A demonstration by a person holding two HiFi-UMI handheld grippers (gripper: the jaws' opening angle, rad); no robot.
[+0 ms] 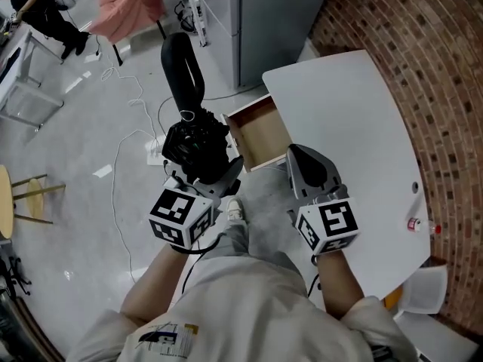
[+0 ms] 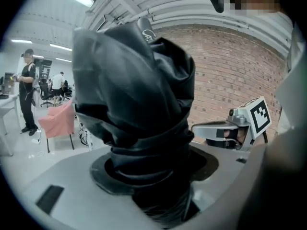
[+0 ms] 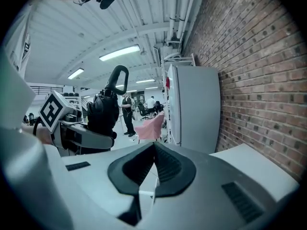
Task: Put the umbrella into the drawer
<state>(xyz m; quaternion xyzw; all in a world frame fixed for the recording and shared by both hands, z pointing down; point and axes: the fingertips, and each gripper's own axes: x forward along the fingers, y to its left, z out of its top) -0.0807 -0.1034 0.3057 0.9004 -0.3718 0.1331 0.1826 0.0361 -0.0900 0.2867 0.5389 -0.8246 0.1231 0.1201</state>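
Observation:
My left gripper [image 1: 209,178] [image 2: 149,176] is shut on a folded black umbrella [image 1: 195,143] [image 2: 136,95]. The umbrella's looped handle [image 1: 181,65] points away from me, over the floor. Just to its right an open wooden drawer [image 1: 261,136] sticks out of the white table's [image 1: 355,119] left edge, with nothing in the part that shows. My right gripper [image 1: 306,170] [image 3: 154,144] is shut with nothing between its jaws, hovering at the table edge next to the drawer's near corner. The right gripper view shows the umbrella [image 3: 103,110] at the left.
A grey cabinet [image 1: 260,21] stands beyond the drawer. Cables [image 1: 124,145] trail across the floor at the left, near a pink-draped chair [image 1: 128,6] and a wooden stool [image 1: 19,198]. A small red-capped item [image 1: 419,224] lies on the table by the brick wall [image 1: 441,89].

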